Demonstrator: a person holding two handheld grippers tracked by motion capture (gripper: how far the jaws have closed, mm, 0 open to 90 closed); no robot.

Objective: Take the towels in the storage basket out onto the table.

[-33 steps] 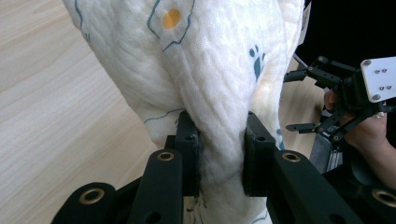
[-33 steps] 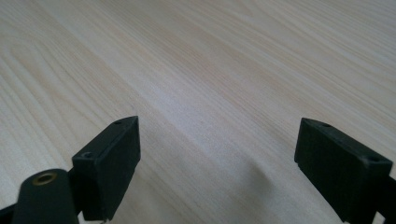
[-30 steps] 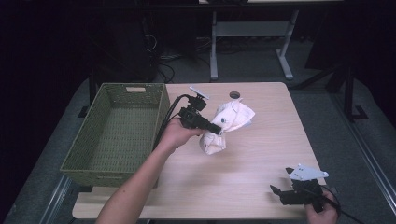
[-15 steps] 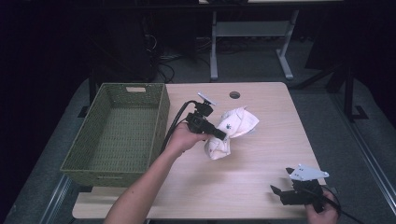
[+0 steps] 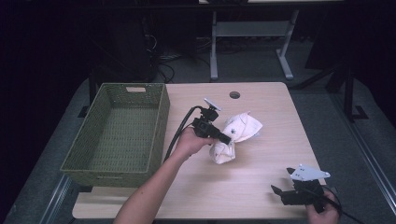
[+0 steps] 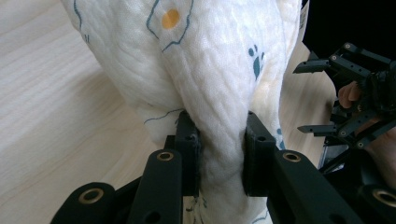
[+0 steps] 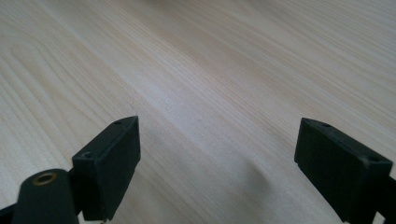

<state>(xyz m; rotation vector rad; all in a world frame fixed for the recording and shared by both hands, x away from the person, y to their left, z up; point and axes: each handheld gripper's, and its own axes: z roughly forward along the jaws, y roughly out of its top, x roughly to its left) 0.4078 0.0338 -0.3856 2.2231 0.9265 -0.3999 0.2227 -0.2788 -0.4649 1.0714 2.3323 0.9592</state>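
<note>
Cloth (image 5: 236, 133): white quilted fabric, bunched, near the middle of the surface (image 5: 261, 186), just right of the basket; part lies toward the far right, part hangs toward the near side
Cloth print: in the left gripper view the cloth (image 6: 201, 70) shows dark blue lines, a paw mark and an orange dot
Left claw (image 5: 223, 138): clamped on the cloth, held by the person's left hand (image 5: 189, 142); in its own view the left claw (image 6: 219, 154) has both jaws pressed into a gathered fold, fabric bulging above them
Cloth contact: whether the pinched part is lifted off the surface or touching it is hard to tell from the high view
Right claw (image 5: 281, 187): at the near right corner of the surface, well apart from the cloth, held by the right hand (image 5: 322, 212); jaws apart
Right claw, own view: the right claw (image 7: 217, 154) has both jaws spread wide over bare pale wood, nothing between them
Basket (image 5: 159, 126): green woven, rectangular, on the left part of the surface, with nothing seen inside
Cable (image 5: 175, 135): black, trailing from the left claw along the basket's right wall
Hole (image 5: 234, 94): small round opening near the far edge of the surface
</note>
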